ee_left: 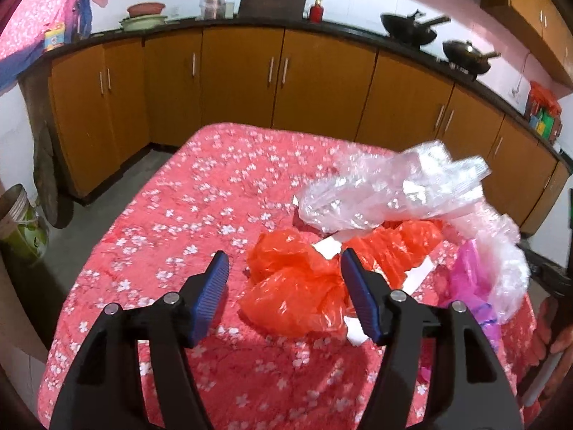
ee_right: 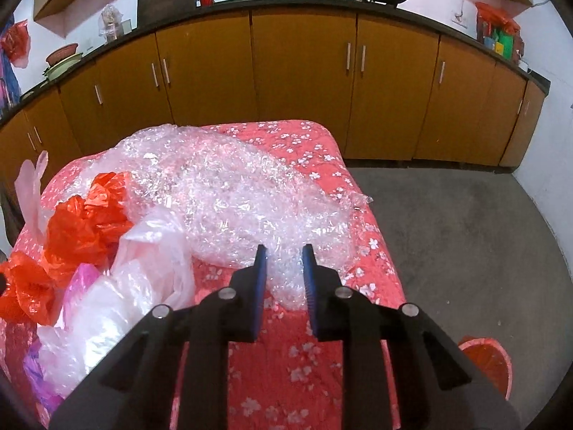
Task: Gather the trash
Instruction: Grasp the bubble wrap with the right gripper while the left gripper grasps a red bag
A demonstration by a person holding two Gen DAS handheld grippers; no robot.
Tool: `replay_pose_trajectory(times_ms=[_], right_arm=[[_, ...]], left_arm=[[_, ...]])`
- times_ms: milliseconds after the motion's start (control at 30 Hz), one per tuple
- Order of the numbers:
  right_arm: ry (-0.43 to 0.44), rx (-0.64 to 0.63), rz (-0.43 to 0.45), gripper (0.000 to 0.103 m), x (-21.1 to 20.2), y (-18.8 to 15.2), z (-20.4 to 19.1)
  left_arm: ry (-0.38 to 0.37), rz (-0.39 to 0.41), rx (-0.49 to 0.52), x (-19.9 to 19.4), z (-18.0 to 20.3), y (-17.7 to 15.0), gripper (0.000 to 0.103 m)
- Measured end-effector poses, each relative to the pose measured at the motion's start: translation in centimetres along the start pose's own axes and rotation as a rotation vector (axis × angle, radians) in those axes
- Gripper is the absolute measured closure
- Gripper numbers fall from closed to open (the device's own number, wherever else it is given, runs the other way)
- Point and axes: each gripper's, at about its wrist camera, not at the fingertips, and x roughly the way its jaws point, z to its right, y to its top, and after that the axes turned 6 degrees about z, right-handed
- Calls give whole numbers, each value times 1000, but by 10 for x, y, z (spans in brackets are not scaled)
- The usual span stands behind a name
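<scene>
The right gripper (ee_right: 284, 268) stands narrow, its jaws pinching the near edge of the bubble wrap (ee_right: 229, 193) sprawled over the flowered table (ee_right: 304, 369). The left gripper (ee_left: 284, 279) gapes halfway, empty, around the red plastic bag (ee_left: 293, 301). Both look feather-light, soft and slippery; bunched folds likely offer the surest hold.

Each hand-held gripper, the left (ee_left: 284, 263) and the right (ee_right: 284, 256), has matte black angular arms, round silver pivot screws, and two ribbed blue pads (ee_left: 215, 288) facing inward.
</scene>
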Motion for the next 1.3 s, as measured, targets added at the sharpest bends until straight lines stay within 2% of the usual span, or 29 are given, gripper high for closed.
replay_pose_trajectory(times_ms=[33,100,133,167,200,267,633,833,1067,1300], right_arm=[[0,-1,5,83,-1,0,0],[-2,-7,14,83,-5,-2,-1],[-3,-10,20,83,-6,-2,-1],[-5,-11,24,83,-8,-3,-1],[-7,-15,31,83,-10,-3,-1],[-11,-24,46,83,-15,-5,-1],[-19,0,129,84,-56,-3,12],[2,12,188,84,-89,1,19],[6,3,257,84,-130,4,30],[11,36,300,84,-164,-4,63]], left_arm=[[-8,-18,5,5,1,-1,49],[-11,-42,18,10,4,-3,66],[-11,-48,25,12,5,-5,71],[-16,-54,26,13,6,-5,83],[-12,-45,25,11,5,-5,88],[-6,-36,34,8,4,-6,92],[32,48,10,-32,-20,2,95],[33,97,9,-54,-17,14,95],[-14,144,35,-80,9,21,95],[-92,169,82,-100,52,20,95]])
